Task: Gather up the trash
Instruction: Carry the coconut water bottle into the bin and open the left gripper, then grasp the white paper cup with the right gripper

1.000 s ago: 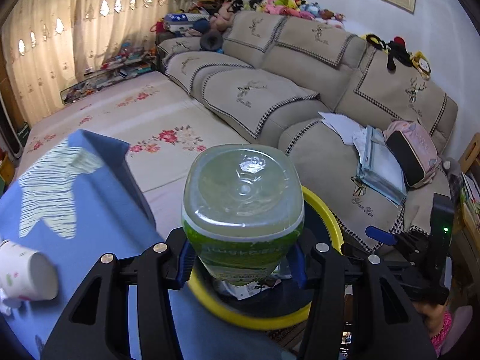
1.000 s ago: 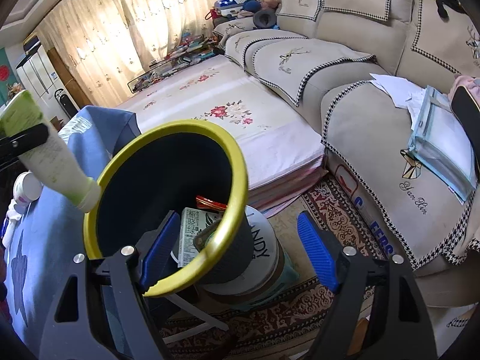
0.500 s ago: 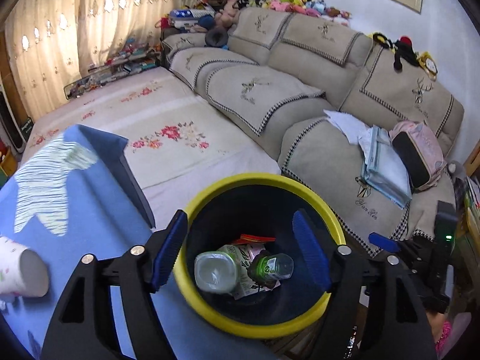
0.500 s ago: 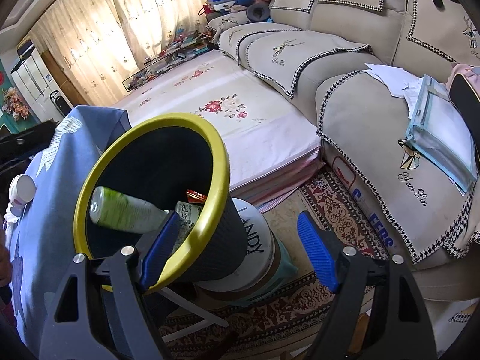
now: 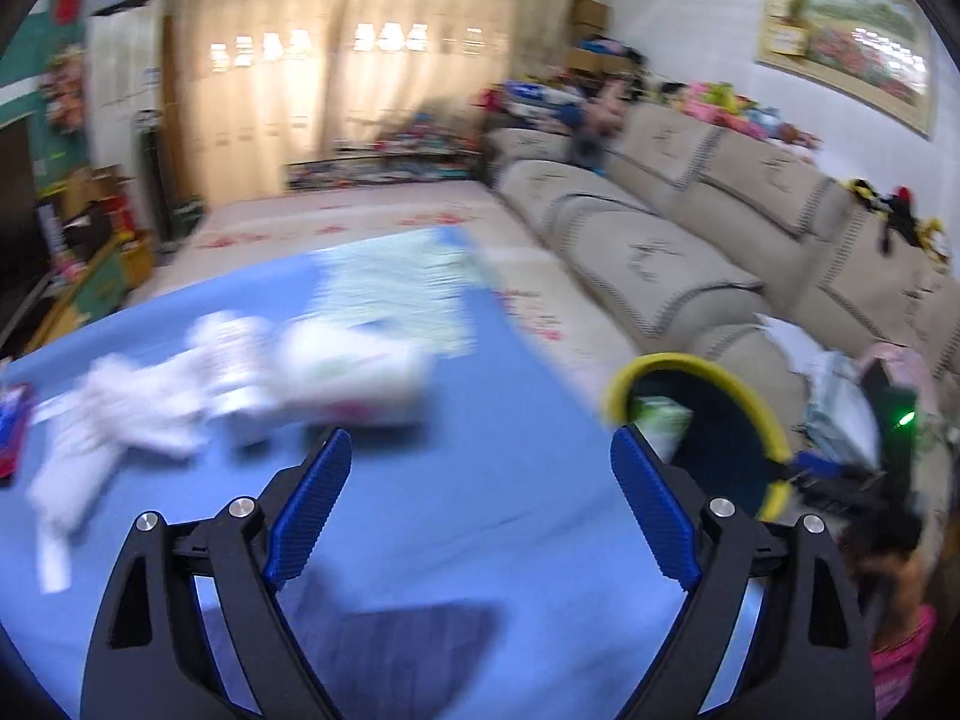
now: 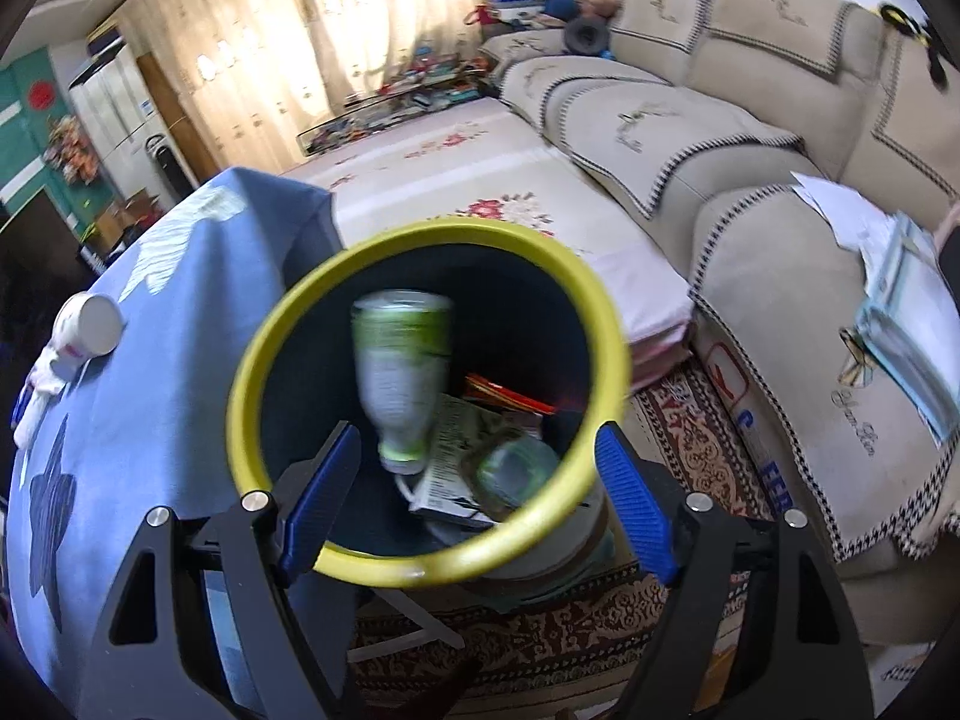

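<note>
Blue pads spread, more trash on the desk

Left tongs point(image 5: 480, 504) are opening, nothing between them, aimed at white litter point(image 5: 240, 378) mid-desk. Right tongs point(image 6: 477, 492) stand spread beside the bin point(image 6: 606, 324), probably steadying it off the desk's edge; a bottle point(image 6: 402, 372) lies inside.

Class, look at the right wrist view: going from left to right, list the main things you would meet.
paper cup → blue tablecloth → yellow-rimmed bin → green-labelled bottle inside it → patterned rug → beige sofa
</note>
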`<state>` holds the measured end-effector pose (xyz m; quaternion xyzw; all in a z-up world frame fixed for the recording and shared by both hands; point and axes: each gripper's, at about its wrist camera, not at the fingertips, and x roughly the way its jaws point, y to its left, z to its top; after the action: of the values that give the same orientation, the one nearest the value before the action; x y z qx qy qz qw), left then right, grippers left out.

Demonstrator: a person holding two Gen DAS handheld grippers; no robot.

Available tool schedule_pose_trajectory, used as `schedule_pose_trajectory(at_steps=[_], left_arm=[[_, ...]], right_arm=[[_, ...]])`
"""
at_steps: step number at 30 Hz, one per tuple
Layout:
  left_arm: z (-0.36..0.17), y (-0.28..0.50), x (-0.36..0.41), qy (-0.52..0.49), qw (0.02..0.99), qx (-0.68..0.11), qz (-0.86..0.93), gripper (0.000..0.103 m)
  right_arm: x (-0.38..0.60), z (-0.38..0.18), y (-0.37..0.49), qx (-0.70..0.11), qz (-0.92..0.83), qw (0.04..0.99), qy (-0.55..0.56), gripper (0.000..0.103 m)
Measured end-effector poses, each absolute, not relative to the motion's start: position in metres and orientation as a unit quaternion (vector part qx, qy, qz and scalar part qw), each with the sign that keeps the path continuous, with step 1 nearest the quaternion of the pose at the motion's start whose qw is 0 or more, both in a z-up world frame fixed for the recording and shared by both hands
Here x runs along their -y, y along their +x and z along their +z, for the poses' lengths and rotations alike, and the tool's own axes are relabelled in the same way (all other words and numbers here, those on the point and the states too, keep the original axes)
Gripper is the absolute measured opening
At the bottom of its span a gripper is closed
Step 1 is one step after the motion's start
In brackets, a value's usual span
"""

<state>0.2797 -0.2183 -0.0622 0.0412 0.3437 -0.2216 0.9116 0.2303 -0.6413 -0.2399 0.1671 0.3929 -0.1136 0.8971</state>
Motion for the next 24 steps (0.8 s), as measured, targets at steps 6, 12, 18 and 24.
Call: schedule_pose_trajectory(at_steps=[6, 12, 18, 24], left_arm=[[-0.079, 0.282, 0.126, 0.045, 0.932, -0.330, -0.142, 0.087], [-0.090, 0.294, 0.075, 0.030, 0.943, -0.313, -0.110, 0.087], [-0.089, 0.292, 0.050, 0.022, 0.940, -0.322, -0.111, 0.088], [-0.076, 0.279, 0.024, -0.011, 0.946, -0.303, -0.110, 0.091]], right_arm=[[0.588, -0.222, 0.260, -0.397, -0.072, 0.905, 0.132, 0.076], [0.517, -0.188, 0.299, -0.387, -0.021, 0.917, 0.097, 0.077], [0.448, -0.162, 0.331, -0.366, 0.011, 0.927, 0.078, 0.083], [0.404, -0.171, 0.360, -0.379, 0.025, 0.923, 0.052, 0.083]])
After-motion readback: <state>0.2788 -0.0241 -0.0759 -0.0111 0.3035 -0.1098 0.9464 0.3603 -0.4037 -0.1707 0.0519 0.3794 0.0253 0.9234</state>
